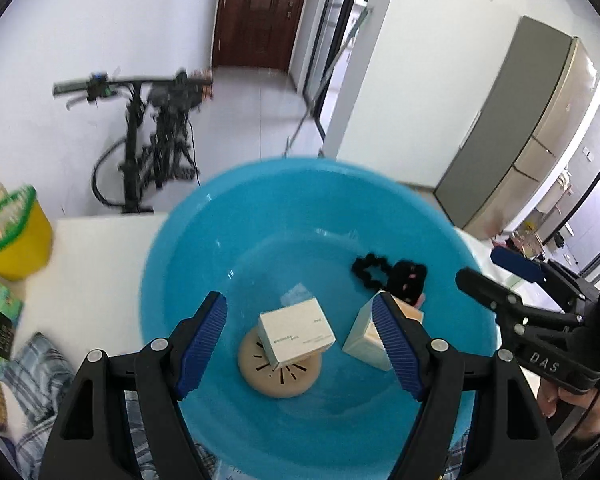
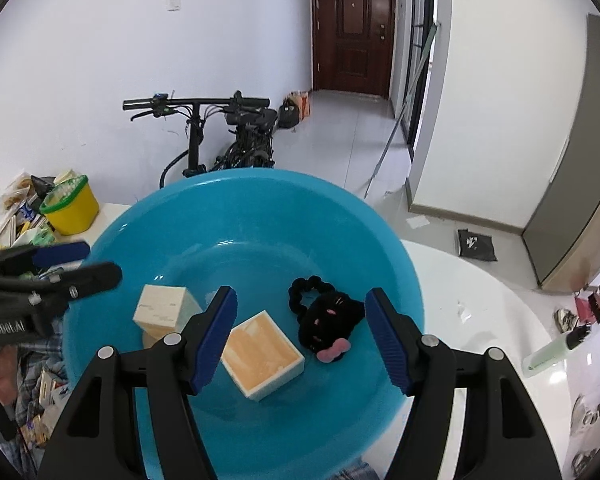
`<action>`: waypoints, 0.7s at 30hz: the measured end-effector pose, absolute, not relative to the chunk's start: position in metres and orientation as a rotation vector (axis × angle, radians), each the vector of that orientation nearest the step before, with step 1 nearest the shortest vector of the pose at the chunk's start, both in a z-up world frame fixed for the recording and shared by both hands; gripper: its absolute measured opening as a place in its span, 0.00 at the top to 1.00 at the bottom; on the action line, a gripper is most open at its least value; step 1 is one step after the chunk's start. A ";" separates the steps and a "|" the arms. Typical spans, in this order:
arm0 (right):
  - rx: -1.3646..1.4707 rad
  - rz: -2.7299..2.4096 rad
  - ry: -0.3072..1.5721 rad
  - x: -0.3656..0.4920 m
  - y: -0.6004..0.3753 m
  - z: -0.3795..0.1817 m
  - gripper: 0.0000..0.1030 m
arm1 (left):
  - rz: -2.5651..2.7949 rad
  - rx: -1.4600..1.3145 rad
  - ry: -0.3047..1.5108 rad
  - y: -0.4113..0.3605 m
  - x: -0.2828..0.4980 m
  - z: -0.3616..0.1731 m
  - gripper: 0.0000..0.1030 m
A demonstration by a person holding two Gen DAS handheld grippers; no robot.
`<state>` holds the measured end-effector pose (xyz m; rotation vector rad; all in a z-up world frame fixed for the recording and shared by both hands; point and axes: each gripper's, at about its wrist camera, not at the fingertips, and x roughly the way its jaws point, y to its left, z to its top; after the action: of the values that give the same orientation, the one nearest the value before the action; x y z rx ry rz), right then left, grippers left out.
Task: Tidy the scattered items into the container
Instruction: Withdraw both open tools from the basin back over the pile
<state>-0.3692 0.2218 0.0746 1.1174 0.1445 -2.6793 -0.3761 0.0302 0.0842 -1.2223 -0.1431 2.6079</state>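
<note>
Hovering over a blue basin (image 2: pixel 236 216), the left gripper (image 1: pixel 300 340) and right gripper (image 2: pixel 300 332) hang with fingers spread, empty; a black hair tie (image 2: pixel 324 316) lies at the basin's three o'clock beside two boxes.

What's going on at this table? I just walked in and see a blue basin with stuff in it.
A person holds two tongs over the blue basin, tidying loose items into it. Both the left tongs and right tongs are open and hold nothing. Inside lie a beige box on a round tan disc, an orange-topped box and a black cat hair tie.
</note>
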 end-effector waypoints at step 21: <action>0.805 -2.808 0.156 -0.239 0.231 0.134 0.00 | 2.866 -0.766 -0.023 0.010 -0.237 0.152 0.00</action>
<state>-0.2387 0.2309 0.1345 0.8046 0.1562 -2.8079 -0.2371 0.0103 0.1520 -0.7657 -0.0229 2.8660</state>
